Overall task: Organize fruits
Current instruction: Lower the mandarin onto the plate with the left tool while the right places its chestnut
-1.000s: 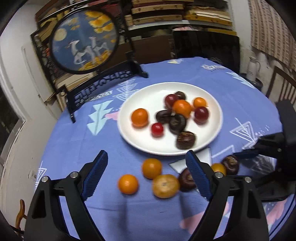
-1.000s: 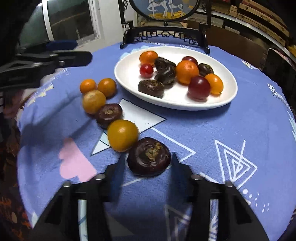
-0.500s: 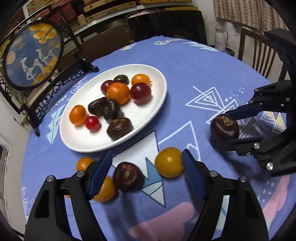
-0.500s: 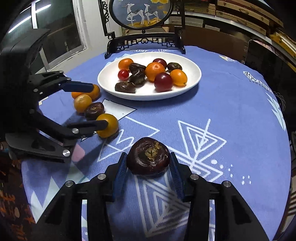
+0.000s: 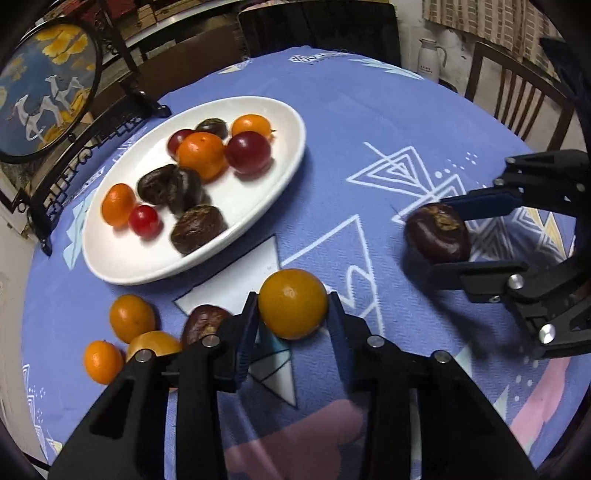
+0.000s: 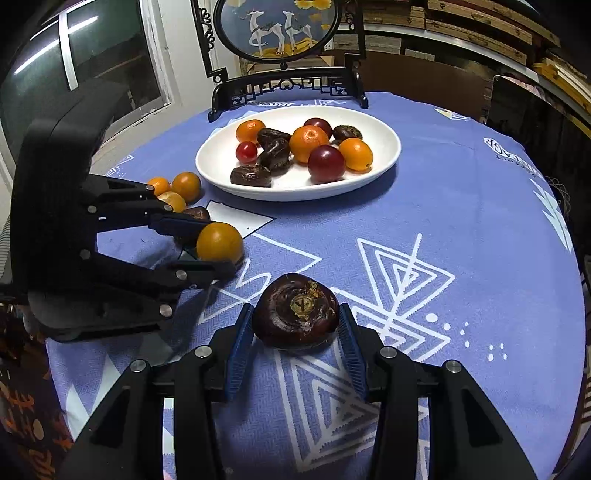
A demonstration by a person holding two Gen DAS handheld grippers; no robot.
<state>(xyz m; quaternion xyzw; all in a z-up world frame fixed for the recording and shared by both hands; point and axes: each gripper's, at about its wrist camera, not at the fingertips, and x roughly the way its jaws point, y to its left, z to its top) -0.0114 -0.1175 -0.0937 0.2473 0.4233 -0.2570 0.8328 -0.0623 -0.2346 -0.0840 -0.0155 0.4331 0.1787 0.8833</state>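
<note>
Blue patterned cloth covers the round table where two hand-held grippers work among loose fruit. Nearest, the left gripper, whose jaws stood wide a second ago above the scattered pieces, has dropped onto the yellow-orange fruit and clamped both blue pads against its sides; the fruit sits at cloth level, not yet lifted. Off to its right, the right gripper grips the dark brown fruit as it did a second ago, though it has carried that fruit away from the loose row toward open cloth.

With both tools now loaded, the sorting appears ready for two deliveries at once, presumably to the plate.

Left of the clamped orange fruit, four pieces remain loose on the cloth: a second dark fruit just beside the left jaw, and three small orange fruits clustered beyond it.

Farther back, the white oval plate already holds nine pieces bunched toward its middle: three orange, two deep red, one small red cherry-sized fruit, and three dark wrinkled ones. Bare rim is left along the near edge.

Behind the plate stands a round painted screen in a black carved stand.
</note>
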